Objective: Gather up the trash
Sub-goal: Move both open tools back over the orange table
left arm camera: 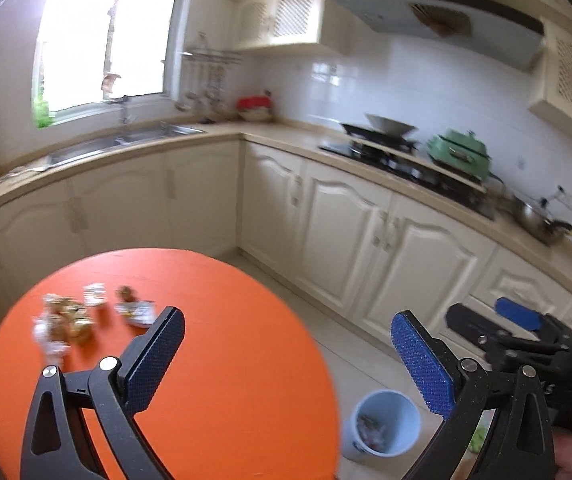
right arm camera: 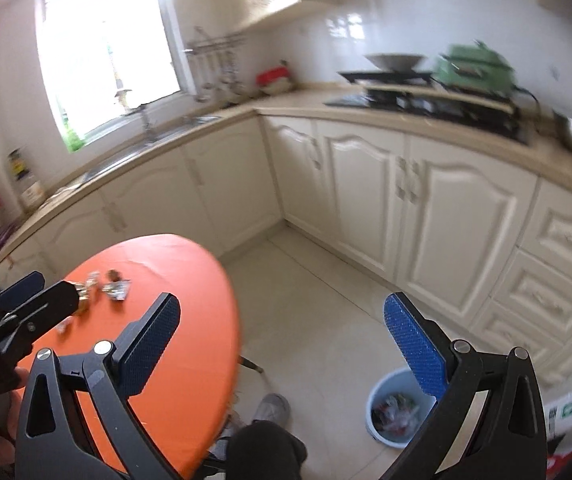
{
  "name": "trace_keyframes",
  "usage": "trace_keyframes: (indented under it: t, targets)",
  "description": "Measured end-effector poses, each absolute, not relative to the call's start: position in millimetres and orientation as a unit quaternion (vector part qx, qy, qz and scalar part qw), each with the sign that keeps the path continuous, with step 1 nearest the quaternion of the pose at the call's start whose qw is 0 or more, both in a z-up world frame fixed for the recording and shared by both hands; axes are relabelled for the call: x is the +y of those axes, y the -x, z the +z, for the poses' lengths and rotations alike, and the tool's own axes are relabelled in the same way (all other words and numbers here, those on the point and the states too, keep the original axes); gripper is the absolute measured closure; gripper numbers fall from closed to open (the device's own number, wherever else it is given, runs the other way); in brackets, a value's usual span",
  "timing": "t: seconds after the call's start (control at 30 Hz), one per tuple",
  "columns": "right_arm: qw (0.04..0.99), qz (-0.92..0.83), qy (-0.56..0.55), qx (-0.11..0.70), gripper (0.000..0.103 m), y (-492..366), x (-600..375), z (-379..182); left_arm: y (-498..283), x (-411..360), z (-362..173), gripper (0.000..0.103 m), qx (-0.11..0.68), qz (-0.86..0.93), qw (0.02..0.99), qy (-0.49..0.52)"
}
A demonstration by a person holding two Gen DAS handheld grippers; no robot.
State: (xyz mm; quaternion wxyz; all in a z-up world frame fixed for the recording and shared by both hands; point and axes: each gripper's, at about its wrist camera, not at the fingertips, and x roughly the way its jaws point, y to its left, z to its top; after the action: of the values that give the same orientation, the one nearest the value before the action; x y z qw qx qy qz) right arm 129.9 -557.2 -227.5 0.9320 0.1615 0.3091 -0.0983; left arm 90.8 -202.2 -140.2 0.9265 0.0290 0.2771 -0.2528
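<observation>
A round orange table (left arm camera: 214, 340) (right arm camera: 190, 320) carries a small pile of crumpled wrappers (left arm camera: 66, 320) (right arm camera: 116, 290) at its far left side. My left gripper (left arm camera: 286, 344) hovers above the table, open and empty, with the pile ahead and to the left of its left finger. My right gripper (right arm camera: 282, 328) is open and empty too, held over the floor just right of the table edge. A pale blue bin (left arm camera: 383, 424) (right arm camera: 399, 412) with trash inside stands on the floor, right of the table. The left gripper (right arm camera: 18, 312) also shows at the right wrist view's left edge.
Cream kitchen cabinets (right arm camera: 405, 184) and a beige counter wrap the room, with a sink (left arm camera: 126, 140) under the window and a stove (left arm camera: 397, 152) on the right. A person's knee (right arm camera: 266, 452) and a grey shoe (right arm camera: 272, 408) are by the table's near edge. Tiled floor (right arm camera: 317, 312) lies between table and cabinets.
</observation>
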Motion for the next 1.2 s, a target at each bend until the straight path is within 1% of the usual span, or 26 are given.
trace_keyframes:
  t: [0.17,0.33,0.6,0.9,1.1,1.2]
  targets:
    - [0.947,-0.061,-0.136,0.284,0.0,-139.4,-511.6,-200.8,-55.5,-144.3,-128.0,0.001,0.261,-0.203,0.944,-0.007]
    - [0.956,-0.028,-0.115,0.269,0.0,-147.4,-472.7,-185.3,-15.1,-90.4,-117.7,0.001,0.244,-0.15,0.958,0.007]
    - [0.963,0.022,-0.09,0.252,0.0,-158.0,-415.0,-169.1,38.9,-44.4,-116.3,0.001,0.237,-0.088,0.967,0.015]
    - [0.963,0.055,-0.067,0.254,0.0,-168.3,-377.3,-170.3,38.4,-37.7,-117.0,0.001,0.246,-0.062,0.967,0.018]
    - [0.957,0.07,-0.06,0.276,0.0,-192.1,-363.7,-185.4,9.1,-31.4,-125.9,0.001,0.266,-0.047,0.963,0.016]
    - [0.951,0.077,-0.053,0.294,0.0,-213.8,-357.0,-199.5,-25.8,-23.4,-133.7,0.001,0.284,-0.042,0.958,0.015]
